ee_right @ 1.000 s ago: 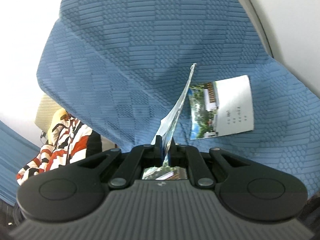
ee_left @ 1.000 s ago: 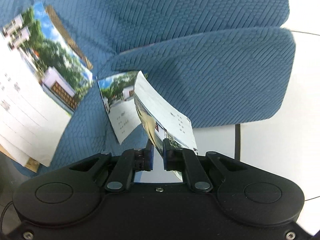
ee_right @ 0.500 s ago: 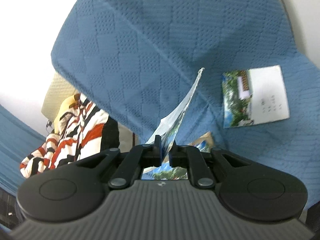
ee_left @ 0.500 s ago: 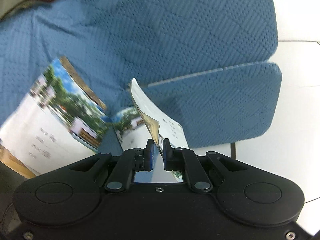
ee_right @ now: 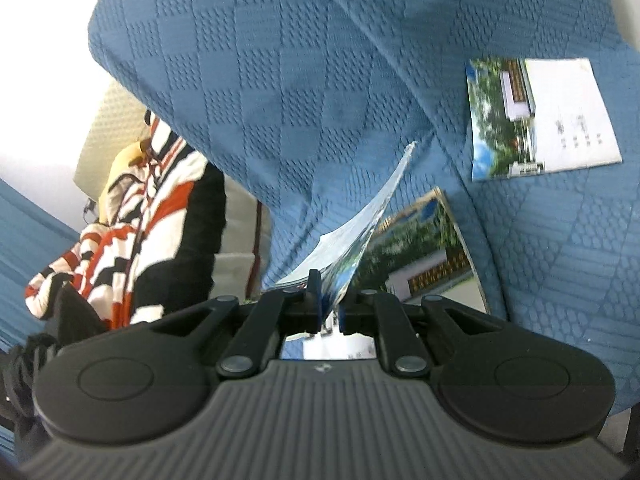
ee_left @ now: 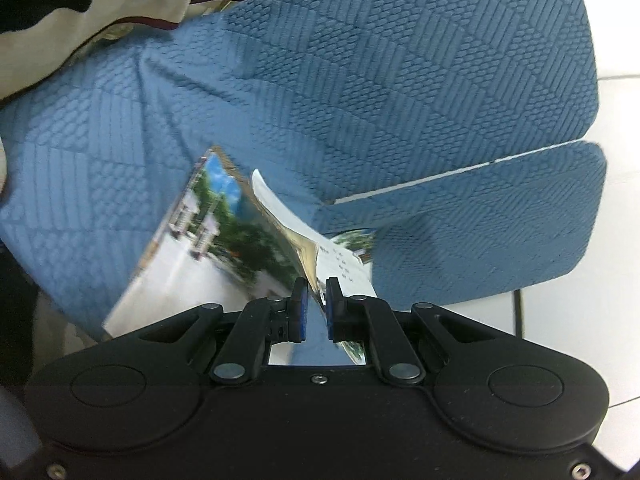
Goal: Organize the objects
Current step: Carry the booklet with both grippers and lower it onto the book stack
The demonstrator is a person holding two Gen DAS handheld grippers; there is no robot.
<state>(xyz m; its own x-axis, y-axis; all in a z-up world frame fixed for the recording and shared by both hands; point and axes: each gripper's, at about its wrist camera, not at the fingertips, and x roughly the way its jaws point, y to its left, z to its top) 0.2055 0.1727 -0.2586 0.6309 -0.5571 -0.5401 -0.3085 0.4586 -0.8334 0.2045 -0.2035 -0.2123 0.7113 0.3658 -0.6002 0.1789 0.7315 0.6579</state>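
Observation:
My left gripper point(ee_left: 314, 300) is shut on the lower edge of a thin booklet point(ee_left: 280, 216), which curves up edge-on with a white printed page on its right face. A booklet with a photo cover point(ee_left: 192, 248) lies blurred on the blue sofa point(ee_left: 400, 80) just beyond and to the left. My right gripper point(ee_right: 328, 300) is shut on another booklet point(ee_right: 368, 220) that rises edge-on to the upper right. Below it the photo-cover booklet point(ee_right: 424, 256) lies on the sofa seat point(ee_right: 560, 260). A third booklet point(ee_right: 540, 116) rests further right.
A red, white and black striped garment point(ee_right: 132, 216) lies at the sofa's left end next to cream fabric point(ee_right: 100, 140). Cream cloth point(ee_left: 100, 20) also shows at the upper left. White tiled floor point(ee_left: 580, 300) lies past the seat's right edge.
Both grippers have travelled with their booklets toward the photo-cover booklet on the seat, which now sits close in front of each. The striped garment has grown larger in the right wrist view.

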